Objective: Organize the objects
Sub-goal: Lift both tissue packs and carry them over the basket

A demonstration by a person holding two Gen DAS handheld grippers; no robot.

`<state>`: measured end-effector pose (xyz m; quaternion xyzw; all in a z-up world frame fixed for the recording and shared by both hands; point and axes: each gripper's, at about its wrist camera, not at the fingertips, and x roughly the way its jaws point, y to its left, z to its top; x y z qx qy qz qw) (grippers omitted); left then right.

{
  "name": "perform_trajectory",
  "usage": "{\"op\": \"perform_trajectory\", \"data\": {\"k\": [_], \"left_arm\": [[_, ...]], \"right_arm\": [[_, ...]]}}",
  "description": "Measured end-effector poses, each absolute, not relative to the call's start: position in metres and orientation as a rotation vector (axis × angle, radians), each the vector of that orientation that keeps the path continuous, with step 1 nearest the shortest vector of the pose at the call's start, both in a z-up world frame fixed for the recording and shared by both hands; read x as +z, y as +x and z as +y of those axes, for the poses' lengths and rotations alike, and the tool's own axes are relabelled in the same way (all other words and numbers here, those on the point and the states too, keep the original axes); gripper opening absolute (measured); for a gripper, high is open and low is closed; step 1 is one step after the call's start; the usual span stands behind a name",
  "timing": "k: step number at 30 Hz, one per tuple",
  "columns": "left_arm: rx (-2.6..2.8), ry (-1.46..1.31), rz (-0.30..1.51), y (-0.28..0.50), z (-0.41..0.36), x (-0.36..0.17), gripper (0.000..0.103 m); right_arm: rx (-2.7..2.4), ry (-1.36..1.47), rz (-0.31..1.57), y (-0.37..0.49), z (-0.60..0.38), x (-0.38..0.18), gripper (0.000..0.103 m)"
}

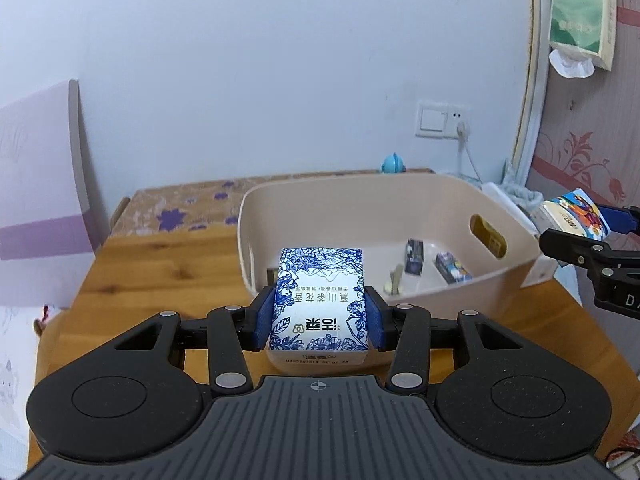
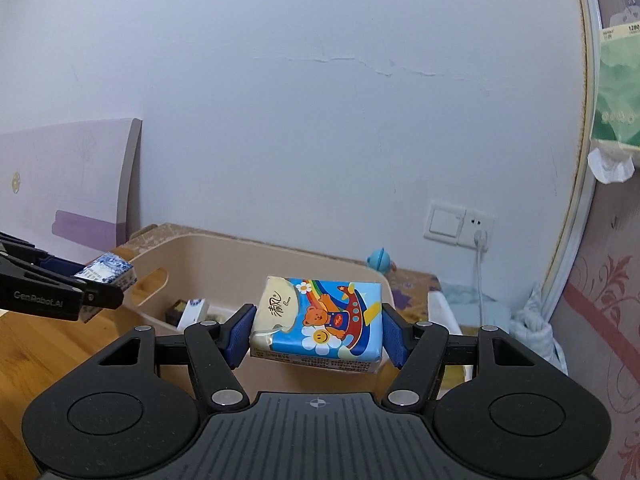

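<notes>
My left gripper point(image 1: 320, 322) is shut on a blue-and-white floral tissue pack point(image 1: 320, 304), held above the wooden table just in front of the beige bin point(image 1: 360, 196). That pack point(image 2: 110, 272) also shows at the left of the right wrist view. My right gripper point(image 2: 318, 330) is shut on a colourful bear-print tissue pack point(image 2: 320, 320), raised over the bin's point(image 2: 240, 256) right side. The same bear pack point(image 1: 576, 214) appears at the right edge of the left wrist view. Small packets point(image 1: 414, 256) lie on the bin's floor.
The wooden table point(image 1: 160, 280) carries a purple-flowered cloth point(image 1: 184, 208) behind the bin. A blue toy point(image 1: 392, 164), a wall socket with a cable point(image 1: 440, 120) and a hanging green tissue box point(image 1: 580, 12) are at the back right. A board point(image 1: 40, 168) leans at left.
</notes>
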<state>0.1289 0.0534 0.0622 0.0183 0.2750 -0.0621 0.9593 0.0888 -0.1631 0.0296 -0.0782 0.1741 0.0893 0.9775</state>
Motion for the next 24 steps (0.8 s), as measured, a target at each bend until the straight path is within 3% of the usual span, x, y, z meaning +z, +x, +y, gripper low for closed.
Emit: {"op": "perform_trajectory", "data": {"k": [24], "left_arm": [[-0.104,0.048,0.665,0.242,0.030,0.045,0.047]], "right_arm": [[0.185,-0.182,0.450,0.177,-0.161,0.018,0.063]]}}
